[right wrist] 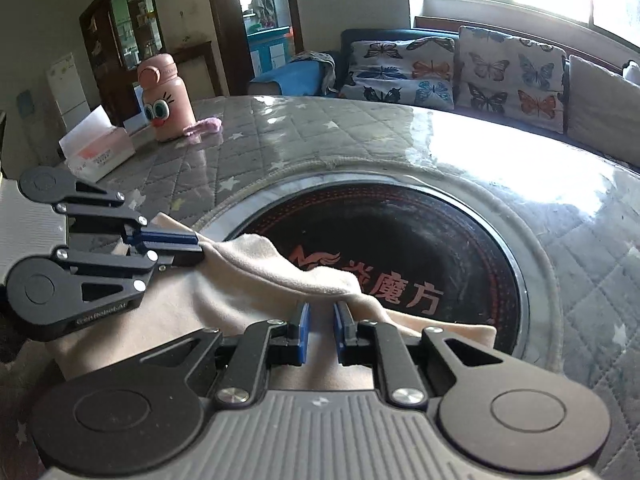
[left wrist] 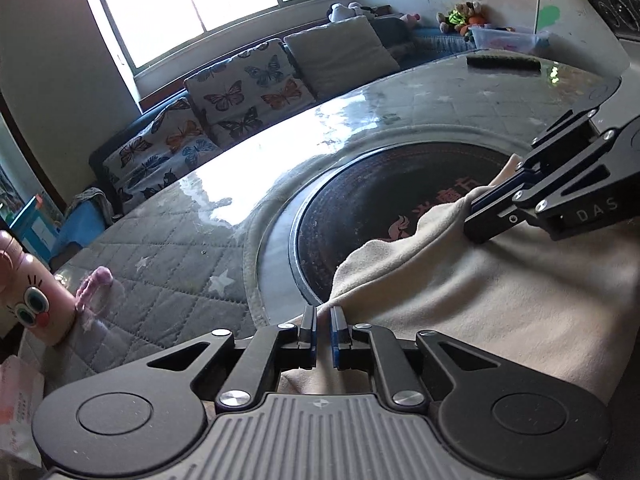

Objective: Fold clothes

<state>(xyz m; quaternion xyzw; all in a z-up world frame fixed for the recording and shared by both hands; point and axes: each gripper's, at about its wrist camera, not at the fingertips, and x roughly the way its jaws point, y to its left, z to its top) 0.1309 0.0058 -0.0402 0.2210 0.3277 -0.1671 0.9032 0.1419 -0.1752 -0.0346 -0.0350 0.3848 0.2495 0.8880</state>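
Beige cloth (left wrist: 460, 300) lay right under both tongs, bunched w/ its far edge lifted off the table. Left gripper (left wrist: 323, 330) had its blue pads pressed nearly together, a thin gap showing; from its own cam I couldn't tell for sure if fabric sat between them, but the right cam showed the left gripper (right wrist: 200, 246) closed on the cloth's raised edge. Right gripper (right wrist: 321, 328) had jaws a bit apart over a fold, cloth passing btwn them; the left cam showed the right gripper (left wrist: 476, 208) pinching the hem where it ridged up.

Fabric looked soft, light, fleece-like, limp, prob. not slippery; it would sag btwn grips, so best held at the edge/corners and kept taut.

Just past the tips was a dark round inset (right wrist: 400, 248) w/ red lettering, the hem draped over its near rim. Around it, a glossy cover over a grey quilted star-print table (right wrist: 320, 128). Far left of the tongs: pink cartoon bottle (right wrist: 166, 98), tissue box (right wrist: 100, 152). Beyond, sofa w/ butterfly cushions (right wrist: 512, 76) under a bright window (left wrist: 180, 4)
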